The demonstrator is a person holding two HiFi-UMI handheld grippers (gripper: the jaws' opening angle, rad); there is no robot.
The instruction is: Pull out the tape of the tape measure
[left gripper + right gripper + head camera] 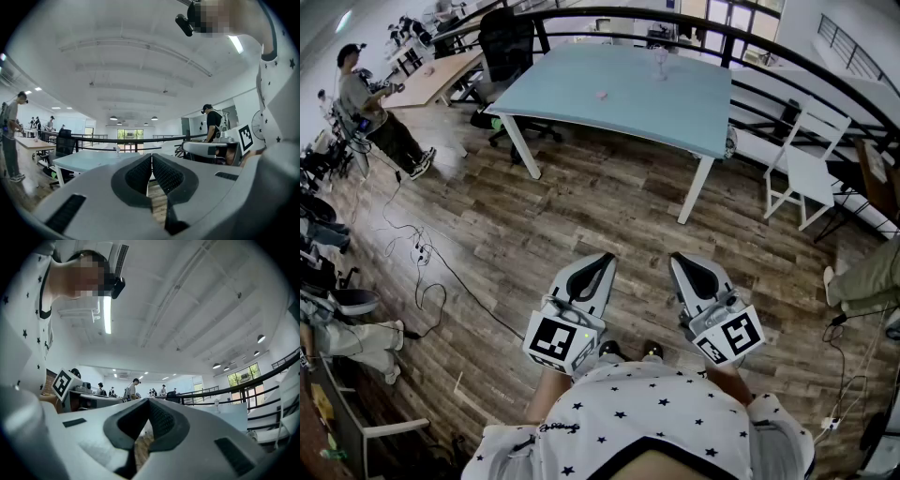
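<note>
I am holding my left gripper [602, 262] low in front of me, its jaws pressed together with nothing between them. My right gripper [682, 262] is hovering just beside it, likewise closed on nothing. I am judging the task as not yet begun: no tape measure is showing near either tool. Well ahead of both, a pale blue table [675, 112] is carrying a small pinkish thing [601, 94] and a clear vessel [660, 62]. I cannot tell if either is the tape measure. Finding it, gripping and pulling are all left.
</note>
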